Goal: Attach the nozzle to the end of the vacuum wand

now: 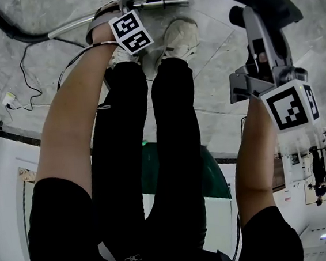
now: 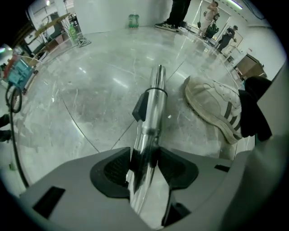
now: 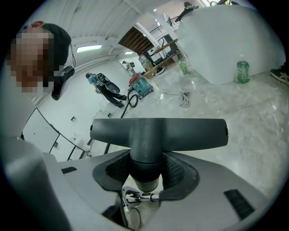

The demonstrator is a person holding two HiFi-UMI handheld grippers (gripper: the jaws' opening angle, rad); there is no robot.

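The left gripper point(image 2: 144, 168) points down, its jaws spread to either side of the shiny silver metal vacuum wand point(image 2: 152, 108). The wand lies on the pale marble floor point(image 2: 90, 99) beside a beige sneaker point(image 2: 212, 106). The right gripper point(image 3: 145, 173) clamps the round neck of the dark grey T-shaped plastic nozzle point(image 3: 158, 133), apart from the wand's end.

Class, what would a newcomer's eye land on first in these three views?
The black T-shaped nozzle, clamped by its neck in the right gripper, fills the middle of the right gripper view. The shiny metal wand lies on the grey floor between the jaws of the left gripper, beside a pale sneaker.
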